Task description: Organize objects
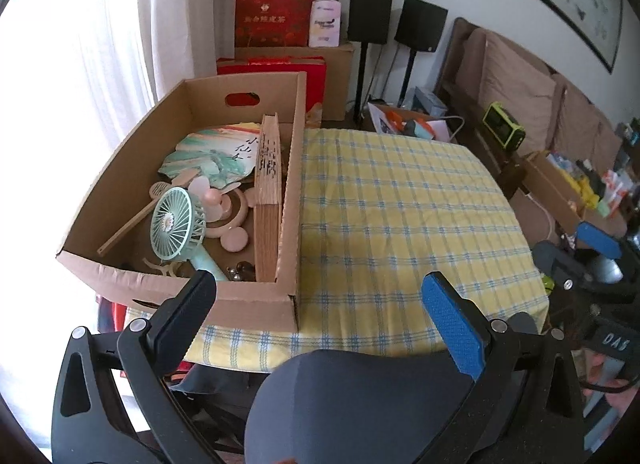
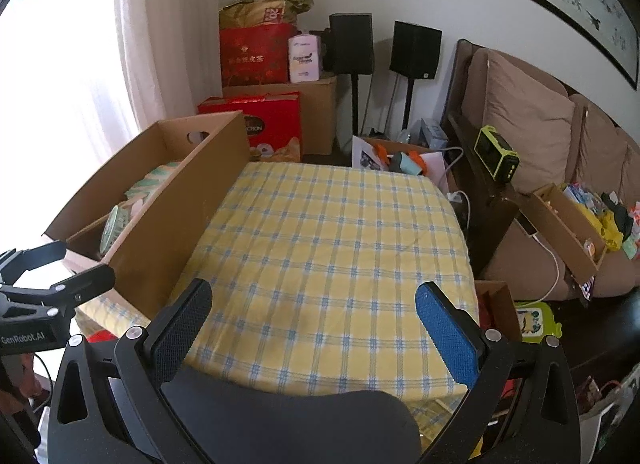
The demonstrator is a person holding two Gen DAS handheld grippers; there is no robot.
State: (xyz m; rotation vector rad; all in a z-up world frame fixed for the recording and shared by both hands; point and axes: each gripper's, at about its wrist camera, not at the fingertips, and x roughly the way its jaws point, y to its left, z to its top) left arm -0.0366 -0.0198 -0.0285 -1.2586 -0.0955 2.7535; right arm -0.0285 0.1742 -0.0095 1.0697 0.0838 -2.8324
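Observation:
A cardboard box [image 1: 120,168] stands on the left of a table with a yellow checked cloth [image 1: 400,216]. In it lie a mint handheld fan [image 1: 178,224], a pink fan [image 1: 216,200], a painted paper fan [image 1: 212,158], a folded bamboo fan [image 1: 267,200] upright against the right wall, and a wooden stick. My left gripper [image 1: 320,300] is open and empty at the table's near edge, by the box's front corner. My right gripper [image 2: 314,314] is open and empty over the cloth's near edge; the box [image 2: 168,216] is to its left.
A dark chair back [image 1: 360,404] sits just below the grippers. Red gift bags and boxes [image 1: 272,16] and two speakers [image 1: 370,12] stand behind the table. A brown sofa [image 2: 532,136] with a cluttered tray [image 2: 568,224] is at the right.

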